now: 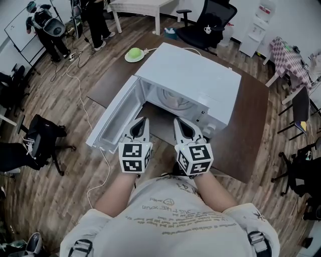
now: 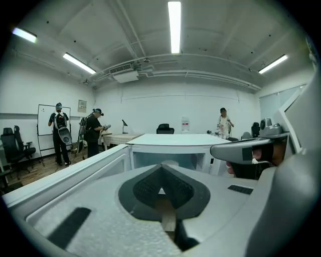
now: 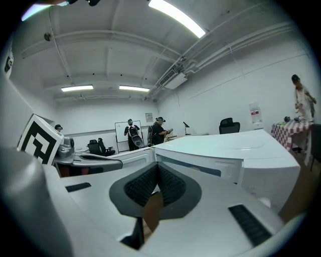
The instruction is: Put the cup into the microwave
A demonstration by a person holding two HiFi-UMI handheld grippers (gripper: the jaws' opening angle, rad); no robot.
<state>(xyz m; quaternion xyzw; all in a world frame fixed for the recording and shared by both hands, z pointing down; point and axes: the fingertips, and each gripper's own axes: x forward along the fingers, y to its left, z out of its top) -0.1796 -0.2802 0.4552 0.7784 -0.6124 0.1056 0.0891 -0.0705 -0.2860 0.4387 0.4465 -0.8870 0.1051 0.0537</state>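
The white microwave (image 1: 193,75) stands on a brown table (image 1: 251,130), its door (image 1: 114,118) swung open to the left. Inside the cavity a pale, cup-like thing (image 1: 175,102) rests on the turntable. Only its rounded top (image 2: 169,163) peeks over the jaws in the left gripper view. My left gripper (image 1: 142,121) (image 2: 161,169) hovers just in front of the open cavity, shut with nothing in it. Beside it, my right gripper (image 1: 179,121) (image 3: 157,169) is also shut and empty, pointing at the microwave's front right.
A green object on a white plate (image 1: 134,53) sits on the table behind the microwave, with a cable running off it. Office chairs (image 1: 208,25), a white table (image 1: 138,7) and people (image 1: 47,27) stand further back on the wooden floor.
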